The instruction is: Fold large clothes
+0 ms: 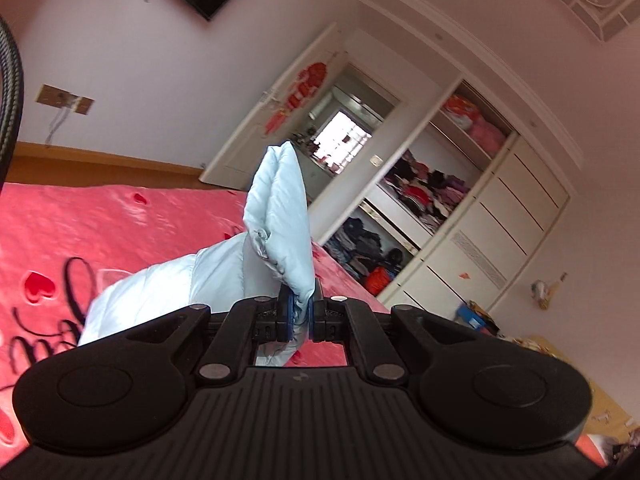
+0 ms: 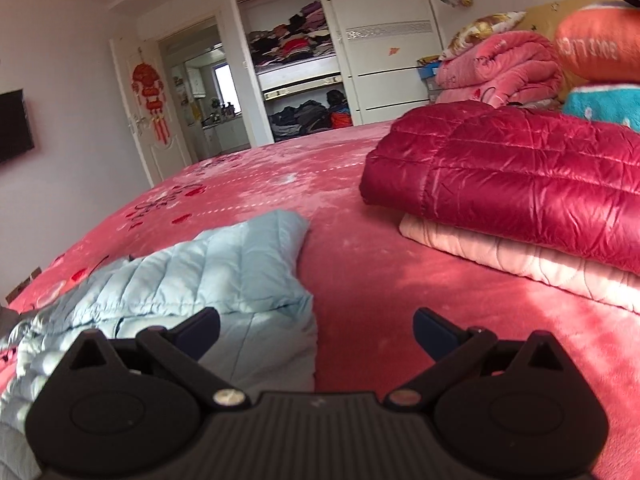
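Fold under way: left gripper [image 1: 299,314] pinches the lifted blue jacket [image 1: 276,216], right gripper [image 2: 316,330] gapes wide, stack [image 2: 520,200] already folded.

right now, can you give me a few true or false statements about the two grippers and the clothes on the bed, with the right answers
1. The left gripper is shut on a fold of the light blue jacket. True.
2. The right gripper is holding the dark red jacket. False: its fingers are spread open and hold nothing; the red jacket lies folded farther up the bed.
3. The dark red jacket rests on top of a folded pale pink garment. True.
4. The light blue jacket lies flat and fully folded. False: one part is lifted upright off the bed in the left gripper.
5. The wardrobe shelves are bare. False: they hold piles of clothes.
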